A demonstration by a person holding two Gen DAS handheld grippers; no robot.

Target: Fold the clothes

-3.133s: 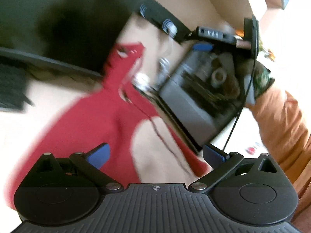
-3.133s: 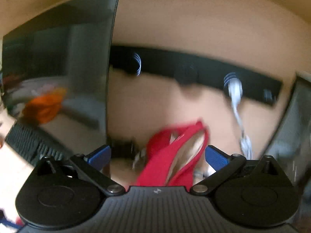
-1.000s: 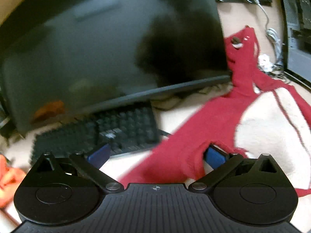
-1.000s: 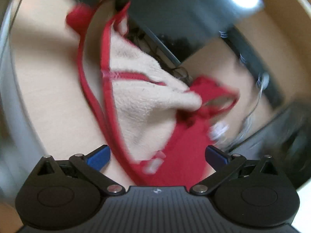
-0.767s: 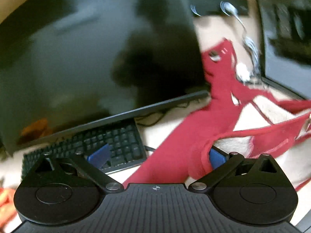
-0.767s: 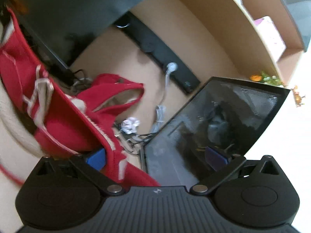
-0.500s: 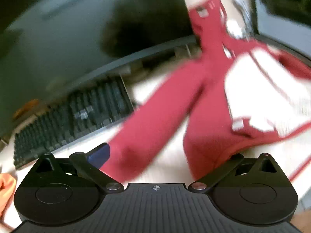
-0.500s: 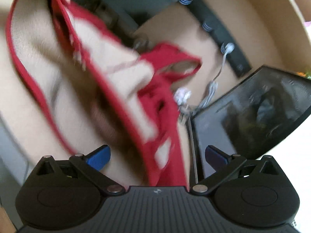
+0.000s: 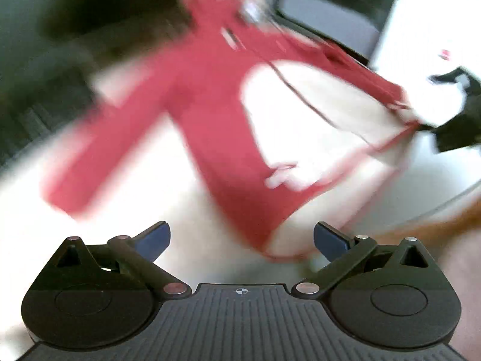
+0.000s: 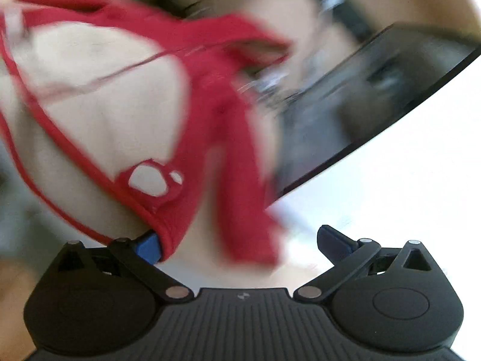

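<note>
A red fleece jacket [image 9: 210,114] with cream lining lies spread open on the light desk, blurred by motion. Its sleeve reaches down to the left and its hem comes close to my left gripper [image 9: 242,237], which is open and empty just in front of it. In the right wrist view the same jacket [image 10: 216,126] fills the left and middle. My right gripper [image 10: 237,242] is open, and the jacket's hem drapes over its left fingertip [image 10: 147,246]. The other gripper appears as a dark shape [image 9: 457,114] at the jacket's right corner.
A dark monitor [image 9: 75,15] and a keyboard [image 9: 33,120] stand at the back left. A computer case [image 10: 375,99] with a dark glass side sits at the right. A black strip [image 10: 339,3] and cables [image 10: 264,81] lie behind the jacket.
Both cameras have swung fast and the frames are blurred. The jacket now lies more spread out, with its cream lining open. My left gripper has moved back from the cloth.
</note>
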